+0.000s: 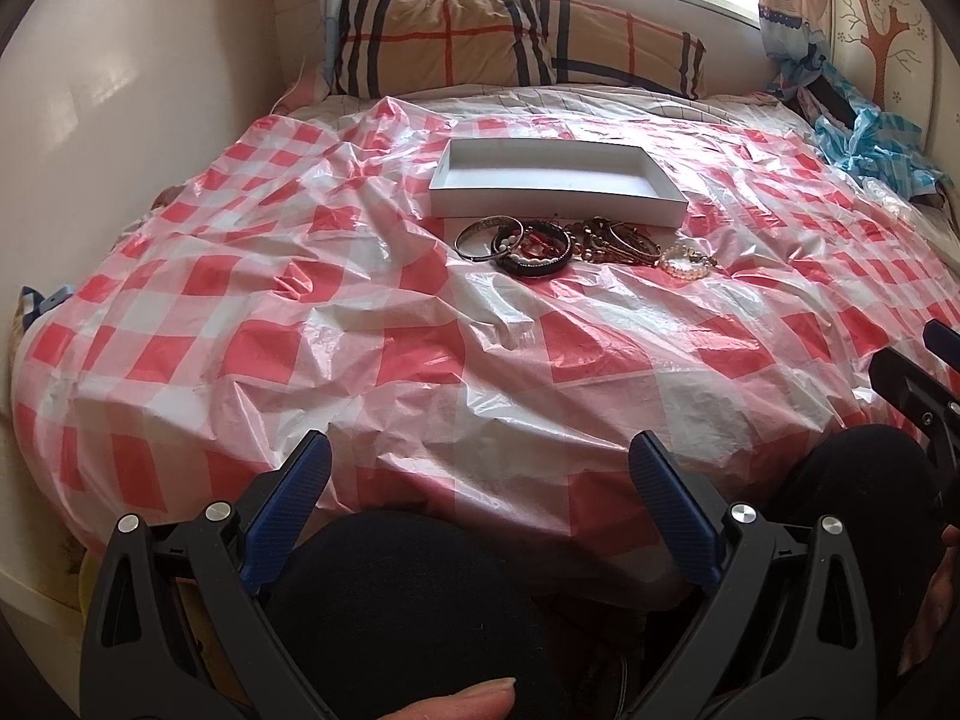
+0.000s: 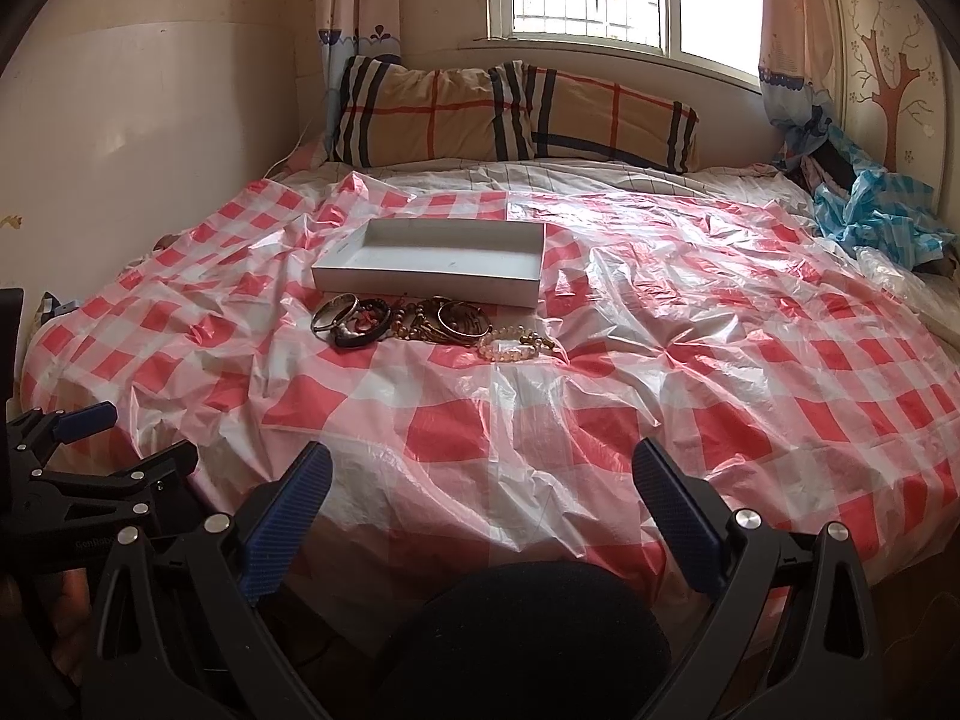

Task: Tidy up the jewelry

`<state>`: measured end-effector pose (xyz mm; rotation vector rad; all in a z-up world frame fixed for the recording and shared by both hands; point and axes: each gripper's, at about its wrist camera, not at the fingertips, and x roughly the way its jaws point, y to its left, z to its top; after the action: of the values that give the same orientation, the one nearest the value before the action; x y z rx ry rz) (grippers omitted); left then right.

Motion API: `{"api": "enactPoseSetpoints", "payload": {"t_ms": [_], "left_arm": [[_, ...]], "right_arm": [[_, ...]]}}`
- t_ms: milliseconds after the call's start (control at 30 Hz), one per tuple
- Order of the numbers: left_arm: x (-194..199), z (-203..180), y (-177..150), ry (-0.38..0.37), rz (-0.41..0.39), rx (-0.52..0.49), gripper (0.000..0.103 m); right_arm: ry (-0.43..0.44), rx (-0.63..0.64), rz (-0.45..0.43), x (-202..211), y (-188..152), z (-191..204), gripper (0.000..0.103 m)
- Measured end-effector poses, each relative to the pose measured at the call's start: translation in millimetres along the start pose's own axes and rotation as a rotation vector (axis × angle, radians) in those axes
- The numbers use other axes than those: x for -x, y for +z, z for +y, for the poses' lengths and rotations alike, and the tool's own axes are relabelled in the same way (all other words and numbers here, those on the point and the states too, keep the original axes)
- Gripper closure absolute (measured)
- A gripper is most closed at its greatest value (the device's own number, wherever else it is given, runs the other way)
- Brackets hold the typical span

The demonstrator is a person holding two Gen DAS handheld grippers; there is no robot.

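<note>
A shallow white box (image 1: 555, 204) (image 2: 429, 286) lies empty in the middle of the bed. Just in front of it sits a heap of jewelry (image 1: 576, 243) (image 2: 414, 324): a silver bangle (image 1: 480, 237) (image 2: 331, 313), a black bangle (image 1: 534, 264), gold bangles (image 2: 462, 319) and a pale bead bracelet (image 1: 687, 261) (image 2: 510, 345). My left gripper (image 1: 480, 462) hangs open at the near edge of the bed, far short of the heap. My right gripper (image 2: 483, 462) is open too, low at the near edge, with nothing between its fingers.
A crinkled red-and-white checked plastic sheet (image 1: 420, 360) (image 2: 690, 360) covers the bed. Plaid pillows (image 1: 516, 45) (image 2: 516, 114) lean under the window. A blue checked bundle (image 1: 870, 138) (image 2: 876, 216) lies at the far right. A person's dark-clad knees (image 1: 408, 618) (image 2: 528, 642) are below the grippers.
</note>
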<state>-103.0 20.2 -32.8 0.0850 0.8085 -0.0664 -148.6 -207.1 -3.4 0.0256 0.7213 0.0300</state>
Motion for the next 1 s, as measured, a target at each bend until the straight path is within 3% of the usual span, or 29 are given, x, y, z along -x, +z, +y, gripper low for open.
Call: {"api": "enactPoseSetpoints", "payload": {"t_ms": [67, 167, 233, 333, 467, 667, 767, 867, 1000], "left_arm": [[0.9, 0.1, 1.4, 0.012, 0.002, 0.002, 0.008], [6.6, -0.2, 6.6, 0.046, 0.001, -0.016, 0.008], [10.2, 0.4, 13.4, 0.010, 0.015, -0.006, 0.008], [11.5, -0.6, 27.9, -0.029, 0.008, 0.015, 0.008], [0.1, -1.2, 53.7, -0.015, -0.012, 0.007, 0.008], [-45.5, 13.3, 91.7, -0.049, 0.028, 0.065, 0.008], [-72.1, 13.0, 105.2, -0.063, 0.029, 0.041, 0.008], [-98.1, 11.0, 119.7, -0.102, 0.028, 0.022, 0.008], [-140.3, 6.6, 140.3, -0.142, 0.090, 0.005, 0.008]], "right_arm": [[-0.002, -0.001, -0.009, -0.3, -1.9, -1.1, 0.007], [-0.030, 0.027, 0.106, -1.3, 4.3, -1.5, 0.007], [-0.037, 0.037, 0.139, -5.0, 11.7, -2.1, 0.007], [0.008, 0.014, 0.103, -14.5, 22.0, -5.6, 0.007], [0.047, -0.027, 0.071, -38.0, 41.6, -9.6, 0.007], [-0.006, 0.044, 0.111, -91.4, 67.9, -4.2, 0.007], [-0.025, 0.079, 0.135, -121.9, 81.6, -3.7, 0.007], [-0.005, 0.102, 0.175, -155.2, 93.5, -2.4, 0.007], [0.061, 0.092, 0.224, -197.1, 98.8, -3.9, 0.007]]}}
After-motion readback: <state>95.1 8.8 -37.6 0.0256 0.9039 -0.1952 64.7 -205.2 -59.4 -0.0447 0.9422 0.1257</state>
